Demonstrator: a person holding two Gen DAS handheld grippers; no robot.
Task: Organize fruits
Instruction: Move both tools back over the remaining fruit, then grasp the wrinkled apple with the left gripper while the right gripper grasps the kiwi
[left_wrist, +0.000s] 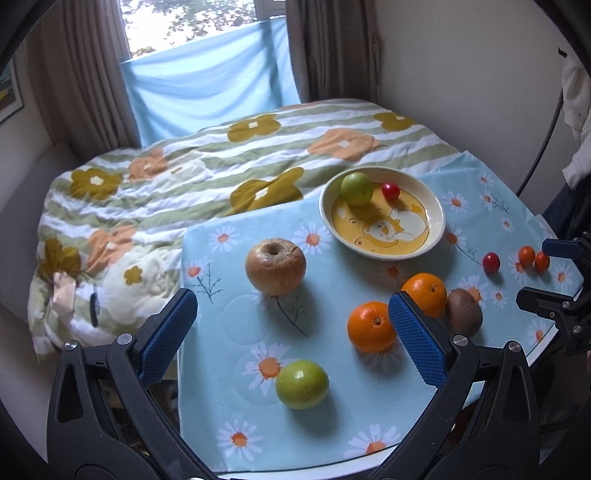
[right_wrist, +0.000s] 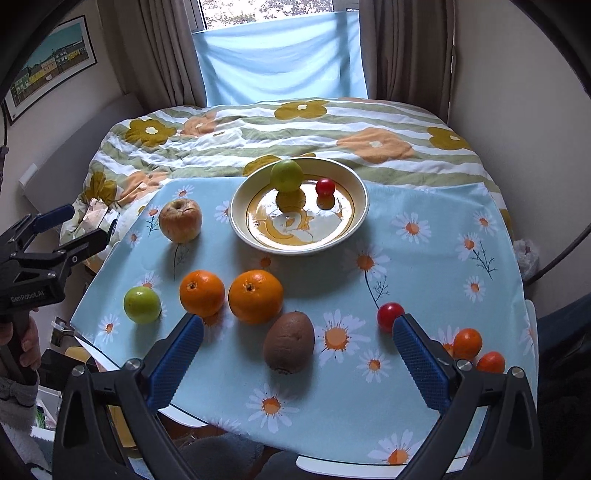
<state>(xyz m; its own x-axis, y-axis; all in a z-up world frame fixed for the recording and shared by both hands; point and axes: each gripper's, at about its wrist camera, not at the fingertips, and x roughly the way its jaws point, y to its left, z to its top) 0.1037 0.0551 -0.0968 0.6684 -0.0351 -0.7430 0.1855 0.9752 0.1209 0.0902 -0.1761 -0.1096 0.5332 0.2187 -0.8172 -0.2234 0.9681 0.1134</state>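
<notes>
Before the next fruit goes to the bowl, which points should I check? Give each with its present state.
1. Left tongs open and empty: ok.
2. Right tongs open and empty: ok.
3. Bowl has free room beside its green fruit and red tomato: ok.
4. Kiwi lies free between the right tongs' fingers: ok.
5. All fruit in the bowl: not ok; apple and others are outside.

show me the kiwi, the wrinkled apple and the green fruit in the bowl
kiwi (right_wrist: 290, 341), right wrist view, middle of its brown skin
wrinkled apple (left_wrist: 275, 267), left wrist view, front of its side
green fruit in the bowl (right_wrist: 286, 175), right wrist view, middle of its skin
</notes>
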